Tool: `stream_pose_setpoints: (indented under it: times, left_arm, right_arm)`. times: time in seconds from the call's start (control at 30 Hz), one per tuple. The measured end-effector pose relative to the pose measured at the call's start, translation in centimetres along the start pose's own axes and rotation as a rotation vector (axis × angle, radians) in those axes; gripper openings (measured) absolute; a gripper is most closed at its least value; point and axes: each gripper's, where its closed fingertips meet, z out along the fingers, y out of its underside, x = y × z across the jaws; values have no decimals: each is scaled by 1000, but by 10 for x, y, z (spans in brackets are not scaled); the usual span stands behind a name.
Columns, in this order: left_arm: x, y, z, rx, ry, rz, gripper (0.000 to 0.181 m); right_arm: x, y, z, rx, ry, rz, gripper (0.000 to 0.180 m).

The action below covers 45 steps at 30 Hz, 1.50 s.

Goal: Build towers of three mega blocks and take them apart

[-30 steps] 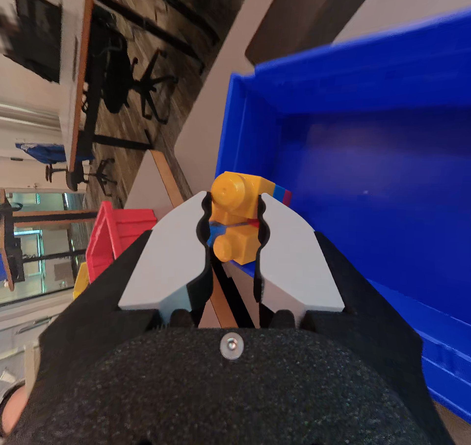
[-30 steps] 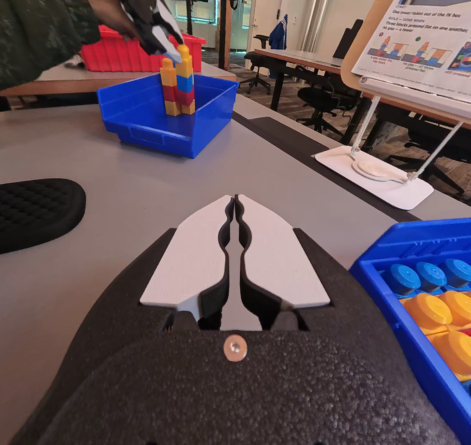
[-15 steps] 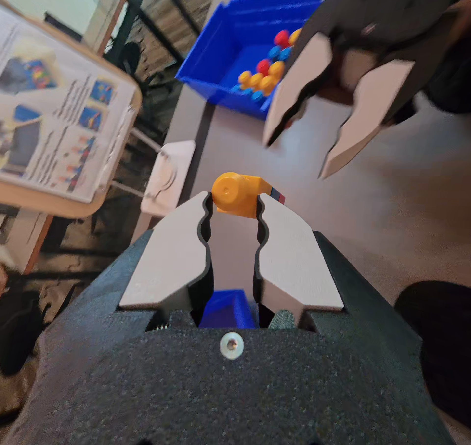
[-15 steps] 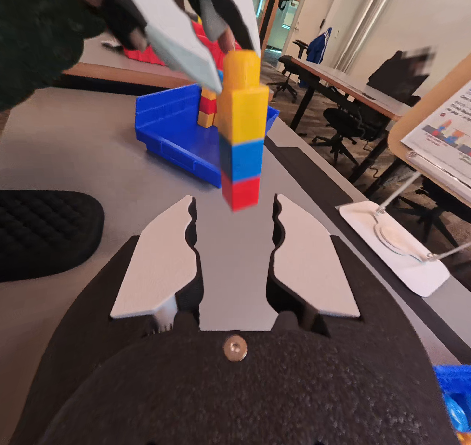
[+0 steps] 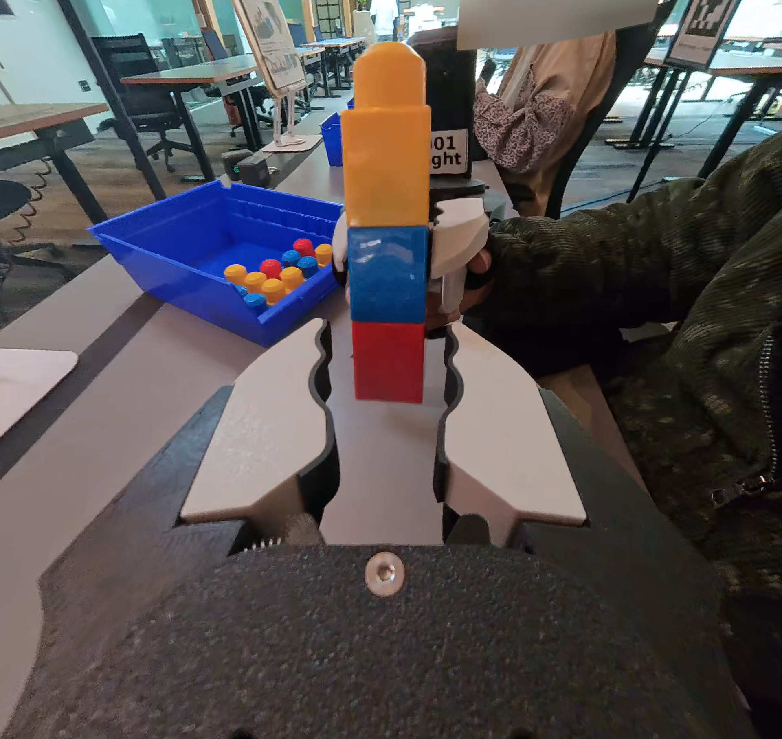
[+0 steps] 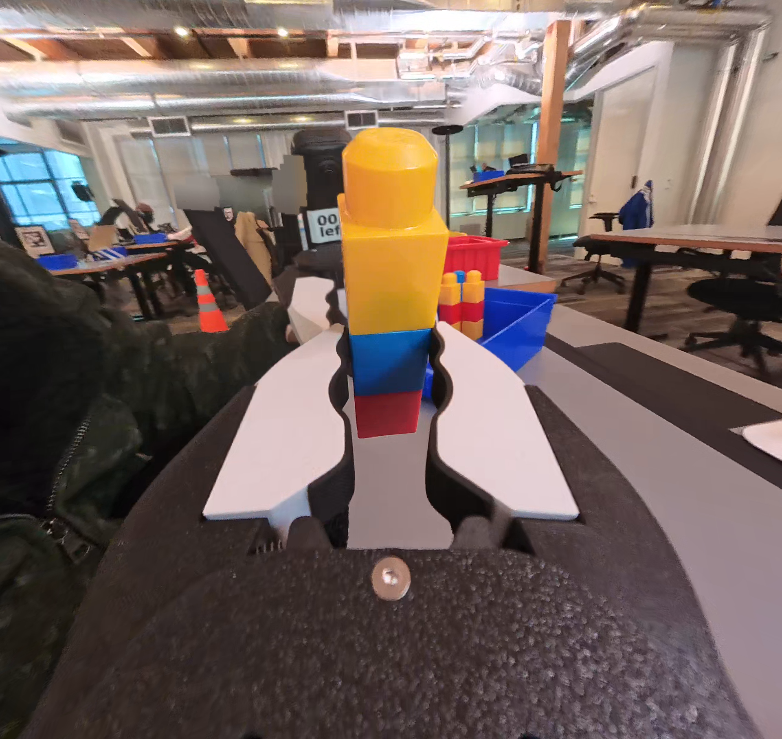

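- Three blocks make one tower (image 5: 387, 228) in the middle of both views: a yellow block (image 5: 386, 156) on top, a blue block (image 5: 387, 272) in the middle and a red block (image 5: 388, 365) at the bottom.
- One tower is out of its bin and stands up straight. Its red block looks like it sits on the gray tabletop (image 5: 127, 401), or just above it.
- Right claw (image 6: 388, 355) is closed on the blue block, one finger on each side.
- Left claw (image 5: 387, 369) is open wide. The red block is between its tips, but the fingers are not touching it.
- My guess is that this tower is about to be pulled apart. No block has come off it yet.
- Next the left claw would need to close on the red block, I think, so the two claws can pull.
- Far on the left in the left wrist view is a blue bin (image 5: 186, 232) with many loose blocks (image 5: 275, 274) in it.
- Far behind the tower in the right wrist view is another blue bin (image 6: 518, 325). Two more towers (image 6: 462, 304) stand in it, side by side, so more work is left.
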Motion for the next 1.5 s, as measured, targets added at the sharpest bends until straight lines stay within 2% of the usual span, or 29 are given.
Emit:
stream_pose_setpoints:
  times: [0.1, 0.2, 0.37, 0.5, 0.7, 0.93, 1.07, 1.1, 1.13, 1.2, 1.27, 1.33, 1.43, 1.5]
  left_arm:
    - [9, 9, 13, -19, 31, 22, 47]
    - [7, 19, 12, -93, -15, 84, 37]
    - [-2, 52, 8, -231, -63, 114, 37]
    - [-8, 87, 2, -369, -57, 127, 37]
    - [-12, 130, -4, -570, -31, 172, 36]
    - [-7, 144, -6, -653, -5, 235, 36]
    - [-5, 124, -4, -547, 3, 222, 36]
    - [-15, 131, -12, -608, -43, 244, 36]
    - [-25, 137, -19, -635, -84, 255, 36]
    - [-30, 132, -25, -538, -81, 157, 36]
    - [-38, 119, -29, -435, -109, 108, 36]
    - [-49, 105, -33, -357, -164, 96, 36]
    - [-60, 96, -36, -302, -227, 93, 36]
    - [-62, 98, -37, -300, -237, 92, 36]
  right_arm:
    - [-9, 19, 9, -68, -26, -42, 36]
    - [-12, 27, 9, -70, -78, 0, 36]
    - [-6, 45, 4, -203, -85, -21, 39]
    - [7, 49, -8, -312, -9, -153, 43]
    - [7, 84, -21, -551, -13, -298, 34]
    - [1, 113, -25, -706, -60, -319, 29]
    - [-1, 93, -29, -707, -68, -314, 29]
    - [-1, 80, -31, -685, -64, -312, 29]
    - [3, 60, -36, -635, -44, -312, 29]
    - [26, 9, -53, -528, 72, -347, 29]
    - [74, -39, -83, -496, 328, -439, 29]
    - [129, -66, -123, -602, 584, -489, 29]
    - [202, -46, -187, -973, 797, -435, 29]
    - [226, -12, -212, -1175, 773, -322, 29]
